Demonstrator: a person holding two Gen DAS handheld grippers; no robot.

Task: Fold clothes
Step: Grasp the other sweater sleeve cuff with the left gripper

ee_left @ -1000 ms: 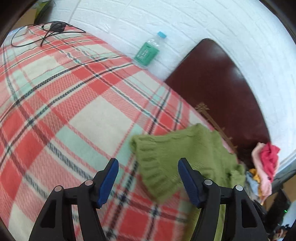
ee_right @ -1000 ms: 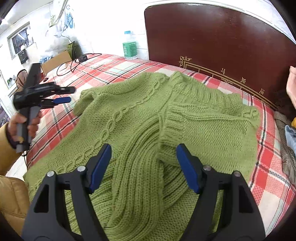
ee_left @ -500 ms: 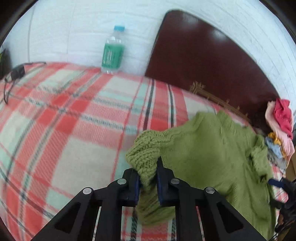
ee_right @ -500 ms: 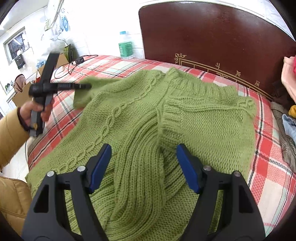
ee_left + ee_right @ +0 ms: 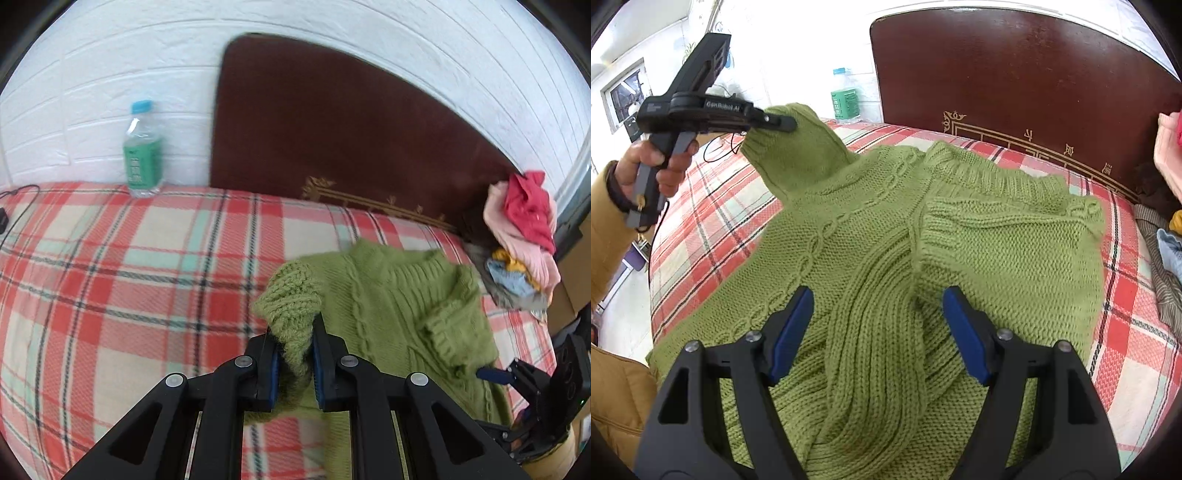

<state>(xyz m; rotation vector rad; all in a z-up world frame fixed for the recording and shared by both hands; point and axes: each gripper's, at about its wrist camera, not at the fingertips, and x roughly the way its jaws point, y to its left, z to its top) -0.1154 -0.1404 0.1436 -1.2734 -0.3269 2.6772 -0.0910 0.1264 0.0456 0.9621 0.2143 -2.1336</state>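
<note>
A green cable-knit sweater (image 5: 871, 236) lies spread on the plaid bed cover (image 5: 713, 221). My left gripper (image 5: 295, 354) is shut on the ribbed cuff of the sweater's sleeve (image 5: 291, 295) and holds it lifted above the bed; in the right wrist view it (image 5: 775, 123) shows at the upper left with the sleeve (image 5: 798, 155) hanging from it. My right gripper (image 5: 879, 336) is open and empty, low over the sweater's middle, with a folded ribbed sleeve (image 5: 875, 325) between its fingers. It shows at the right edge of the left wrist view (image 5: 495, 374).
A dark wooden headboard (image 5: 1015, 74) stands behind the bed. A water bottle with a green label (image 5: 142, 151) stands by the white wall. A pile of pink, red and blue clothes (image 5: 524, 236) lies at the right. Black cables (image 5: 14, 206) lie at the left.
My left gripper closed on the sleeve cuff and lifted it off the bed. My right gripper stayed open over the sweater and barely moved.
</note>
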